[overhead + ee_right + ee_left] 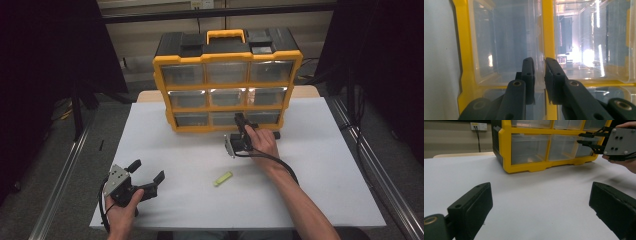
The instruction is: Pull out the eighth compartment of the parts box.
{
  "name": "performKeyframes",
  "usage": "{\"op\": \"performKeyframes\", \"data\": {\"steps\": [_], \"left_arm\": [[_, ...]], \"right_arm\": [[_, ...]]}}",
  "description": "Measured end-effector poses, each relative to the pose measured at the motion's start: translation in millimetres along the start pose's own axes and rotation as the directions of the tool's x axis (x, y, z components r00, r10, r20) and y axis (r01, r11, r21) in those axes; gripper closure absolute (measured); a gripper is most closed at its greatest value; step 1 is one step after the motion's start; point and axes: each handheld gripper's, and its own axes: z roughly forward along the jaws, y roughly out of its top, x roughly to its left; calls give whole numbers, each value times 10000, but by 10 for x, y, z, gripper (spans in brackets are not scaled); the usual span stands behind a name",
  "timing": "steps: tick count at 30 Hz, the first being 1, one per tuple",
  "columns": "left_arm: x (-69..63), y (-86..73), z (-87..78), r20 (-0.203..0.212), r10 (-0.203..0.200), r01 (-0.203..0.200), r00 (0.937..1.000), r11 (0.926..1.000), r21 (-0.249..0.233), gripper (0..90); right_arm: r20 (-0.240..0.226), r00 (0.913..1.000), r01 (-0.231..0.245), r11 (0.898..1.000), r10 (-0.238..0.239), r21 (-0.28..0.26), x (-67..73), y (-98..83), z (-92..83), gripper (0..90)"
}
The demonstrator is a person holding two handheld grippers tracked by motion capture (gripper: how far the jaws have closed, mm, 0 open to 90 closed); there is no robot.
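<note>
We are holding the right gripper [241, 122] against the bottom row of the yellow drawer cabinet [227, 87], which is standing upright at the far side of the white table [165, 165]. Its jaws are nearly pressed together, pinching the clear front edge of a drawer [506, 50] beside a yellow divider, probably to pull that drawer out. The left gripper [148, 177] is waiting with jaws spread wide and nothing between them, resting near the table's front left corner, well apart from the cabinet. The clear drawers are looking empty, though glare is hiding parts of them. A small yellow-green piece [223, 178] is lying on the table between the two grippers.
</note>
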Motion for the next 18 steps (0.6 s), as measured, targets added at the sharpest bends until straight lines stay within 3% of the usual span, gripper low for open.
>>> {"op": "performKeyframes", "data": {"steps": [9, 16, 18], "left_arm": [[-11, 1, 5, -21, -81, 80, 10000, 9999, -100, 51], [-6, 5, -4, 8, 28, -27, 10000, 10000, -48, 51], [-11, 7, -6, -147, 123, -124, 9998, 9999, -62, 48]], "right_arm": [[21, 10000, 54, 9999, -53, -111, 4, -2, -51, 793], [70, 10000, 15, 9999, -14, -150, 17, 0, -96, 794], [78, 10000, 15, 9998, -14, -189, 18, -1, -105, 794]]}}
